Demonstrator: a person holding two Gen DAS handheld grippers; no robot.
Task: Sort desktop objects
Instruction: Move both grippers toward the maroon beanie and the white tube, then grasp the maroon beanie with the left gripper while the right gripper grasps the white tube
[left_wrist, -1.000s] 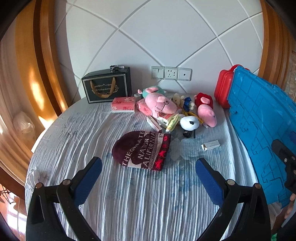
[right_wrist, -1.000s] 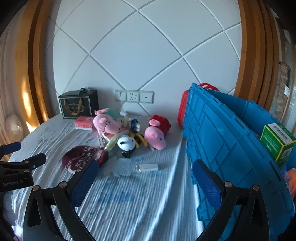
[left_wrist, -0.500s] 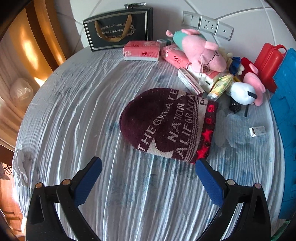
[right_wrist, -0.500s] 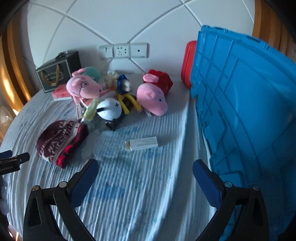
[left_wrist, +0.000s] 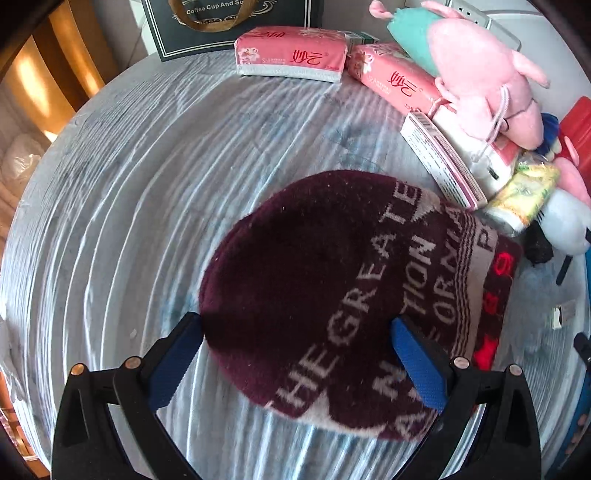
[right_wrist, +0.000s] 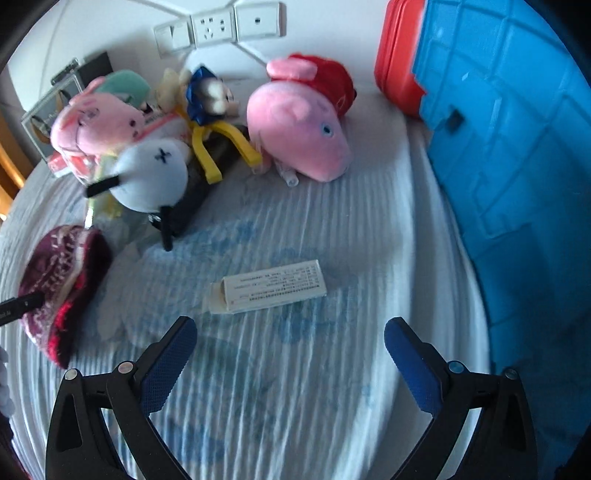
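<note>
Left wrist: spread fingers (left_wrist: 184, 350) straddle beanie (left_wrist: 332, 288); right gripper (right_wrist: 290, 354) open near white box (right_wrist: 269, 291); plush pile (right_wrist: 295, 136) beyond.

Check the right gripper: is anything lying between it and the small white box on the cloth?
Nothing visible. The right gripper is open, with only bare striped tablecloth before the small white box. The plush toys sit beyond the box, the blue crate off to its right.

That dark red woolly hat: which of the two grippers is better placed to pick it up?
Left. The left gripper is open with the hat between its fingers; the right gripper, also open, faces a small white box.
</note>
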